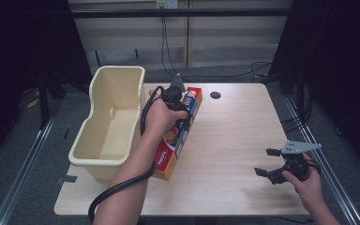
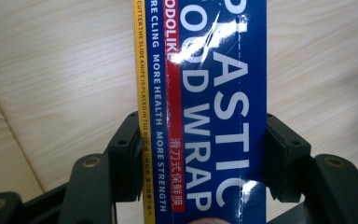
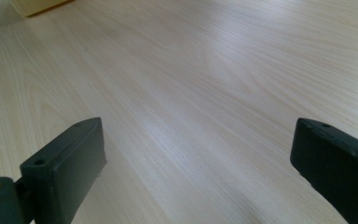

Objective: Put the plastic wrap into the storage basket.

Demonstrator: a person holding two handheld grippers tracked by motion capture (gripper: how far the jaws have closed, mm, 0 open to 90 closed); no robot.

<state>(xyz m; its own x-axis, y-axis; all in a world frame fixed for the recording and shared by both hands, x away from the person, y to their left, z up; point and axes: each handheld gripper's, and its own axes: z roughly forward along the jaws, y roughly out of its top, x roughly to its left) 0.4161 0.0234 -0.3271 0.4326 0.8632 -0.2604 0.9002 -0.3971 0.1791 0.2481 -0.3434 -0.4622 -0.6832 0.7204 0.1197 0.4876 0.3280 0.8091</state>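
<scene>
Transport is the step in hand, by my reading: the left hand-held gripper (image 1: 182, 108) pinches the plastic wrap box (image 1: 180, 136) across its width, and the long box slants over the left half of the counter (image 1: 234, 140), just beside the cream bin (image 1: 110, 119). Whether its near end rests on the counter I cannot tell. The likely next move is to carry the box left over the bin's rim and lower it inside, which calls for lining the long box up with the bin's length before the grip loosens.

The left gripper view shows the black pads (image 2: 127, 154) pressed on both long sides of the box (image 2: 205, 112). The right hand-held gripper (image 1: 268, 162) hovers over the near right corner, jaws spread with nothing between them, as its own view confirms (image 3: 200, 163).
</scene>
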